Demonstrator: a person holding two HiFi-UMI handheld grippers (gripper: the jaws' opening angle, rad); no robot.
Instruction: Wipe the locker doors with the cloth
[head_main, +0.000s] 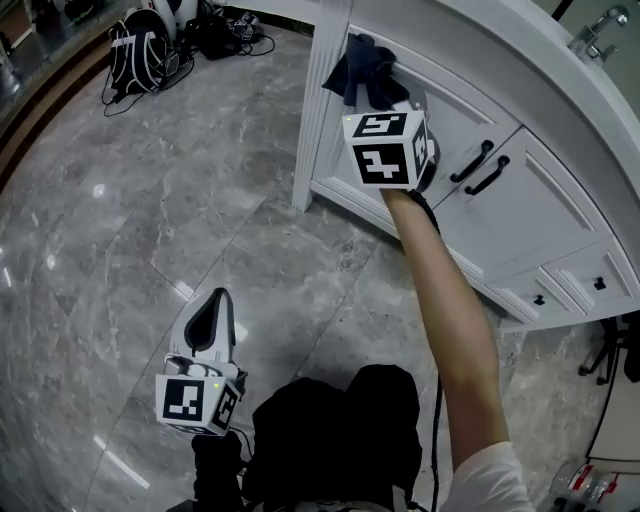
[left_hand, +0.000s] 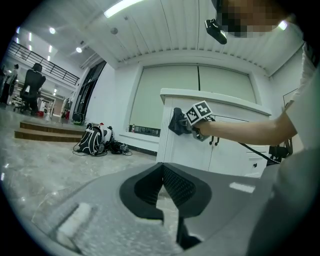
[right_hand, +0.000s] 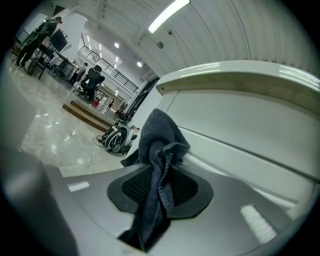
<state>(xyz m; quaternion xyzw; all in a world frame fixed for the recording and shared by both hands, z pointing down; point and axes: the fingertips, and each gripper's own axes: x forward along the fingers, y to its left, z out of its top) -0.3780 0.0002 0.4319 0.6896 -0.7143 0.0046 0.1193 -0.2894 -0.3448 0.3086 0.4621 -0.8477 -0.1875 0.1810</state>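
In the head view, grips the dark cloth (head_main: 360, 68) in the right hand-held gripper (head_main: 385, 98), high against the left locker door (head_main: 450, 118). Could catch on the black handles (head_main: 478, 168) if swept wide.

In the left gripper view, shows the left hand-held gripper (left_hand: 163, 167) closed on nothing, well apart from the cloth (left_hand: 176, 121). Offers no backup against a drop.

In the right gripper view, pinches only a bunched fold of cloth (right_hand: 159, 132) between the jaws of the right hand-held gripper (right_hand: 161, 165). May slip free under drag, or let hard jaw tips scrape the locker door (right_hand: 240, 125).
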